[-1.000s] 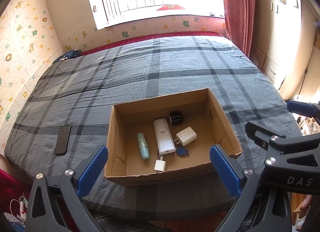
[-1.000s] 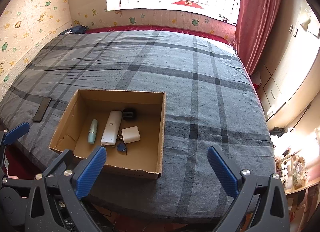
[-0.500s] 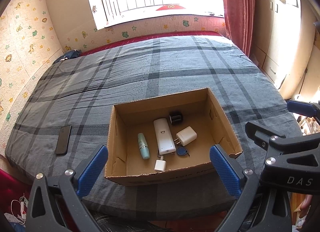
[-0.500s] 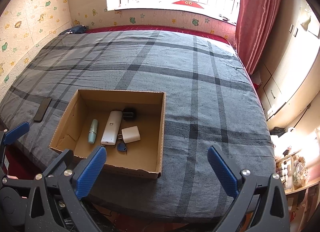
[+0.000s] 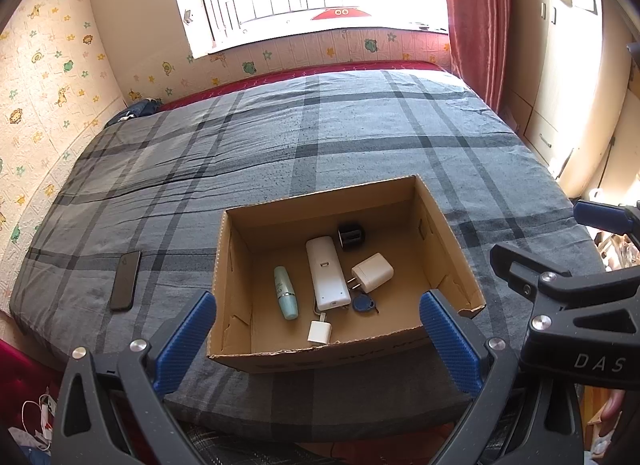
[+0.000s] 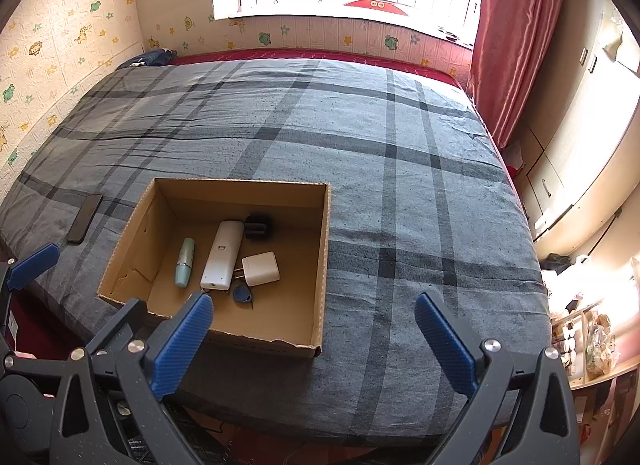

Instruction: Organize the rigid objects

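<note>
Open cardboard box (image 5: 436, 237) on a grey plaid bed (image 5: 280, 145), near the bed's front edge. Inside, on the box floor: long white remote (image 5: 326, 279) in the middle; mint-green tube (image 5: 286, 299) just left of it, lying roughly parallel; white plug adapter (image 5: 372, 272) to the right, prongs pointing at the remote; black plug (image 5: 351, 237) by the remote's far end; blue key fob (image 5: 363, 303) near the remote's close end; small white charger cube (image 5: 319, 332) closest to the front wall. Same contents visible from the right wrist view: box (image 6: 326, 249), remote (image 6: 222, 255), tube (image 6: 184, 263), adapter (image 6: 261, 269), fob (image 6: 242, 293), black plug (image 6: 258, 225).

Dark phone (image 5: 125, 280) flat on the bed, well left of the box.

Left gripper (image 5: 318, 331) hovering off the bed's front edge, in line with the box, jaws wide apart, holding nothing. Right gripper (image 6: 314, 333) hovering off the same edge, jaws likewise spread wide, nothing between them, aimed at the box's right front corner and the bare cover beside it. Both grippers clear of the box. Red curtain (image 6: 516, 25) at the window's right side.
</note>
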`<state>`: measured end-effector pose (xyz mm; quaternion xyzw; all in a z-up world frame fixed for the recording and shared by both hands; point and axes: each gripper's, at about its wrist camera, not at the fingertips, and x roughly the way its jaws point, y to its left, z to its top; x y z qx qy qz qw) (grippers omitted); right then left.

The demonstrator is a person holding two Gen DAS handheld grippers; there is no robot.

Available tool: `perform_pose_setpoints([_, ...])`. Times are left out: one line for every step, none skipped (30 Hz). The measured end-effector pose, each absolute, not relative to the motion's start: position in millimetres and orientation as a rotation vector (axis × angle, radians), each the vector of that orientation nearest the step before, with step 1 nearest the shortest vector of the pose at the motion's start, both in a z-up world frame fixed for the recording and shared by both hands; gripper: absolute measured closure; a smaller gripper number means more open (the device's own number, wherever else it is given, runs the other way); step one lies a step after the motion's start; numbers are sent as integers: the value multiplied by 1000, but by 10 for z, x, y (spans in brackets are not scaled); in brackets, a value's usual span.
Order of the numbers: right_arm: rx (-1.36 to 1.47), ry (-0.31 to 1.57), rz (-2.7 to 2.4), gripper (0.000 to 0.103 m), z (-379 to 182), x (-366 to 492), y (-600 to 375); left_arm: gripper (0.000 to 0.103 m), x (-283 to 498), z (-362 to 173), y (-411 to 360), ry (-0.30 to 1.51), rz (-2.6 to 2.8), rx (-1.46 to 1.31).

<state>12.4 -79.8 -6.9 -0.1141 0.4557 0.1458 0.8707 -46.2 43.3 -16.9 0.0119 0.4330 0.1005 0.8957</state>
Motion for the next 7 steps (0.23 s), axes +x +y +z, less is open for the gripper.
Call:
perform_pose_setpoints([-240,954,304,0,-71,126,-797,0,-453,-175,435,900,208,25])
perform_pose_setpoints([-240,955,306,0,-78,133,-799,0,-447,-181,436,901,208,25])
perform_pose_setpoints([-239,956,306,0,-81,138,-799,0,-442,-189,440,901,207,25])
perform_pose_setpoints([-237,958,307,0,-85,144,-800,0,-441,-188,440,900,207,25])
perform_pose_setpoints([-236,961,309,0,-91,158,-801,0,-439,-191,443,899,207,24])
perform_pose_setpoints([-236,963,311,0,-97,168,-801,0,-433,-195,447,899,206,23])
perform_pose_setpoints([-235,963,311,0,-103,174,-802,0,-425,-200,450,900,205,22])
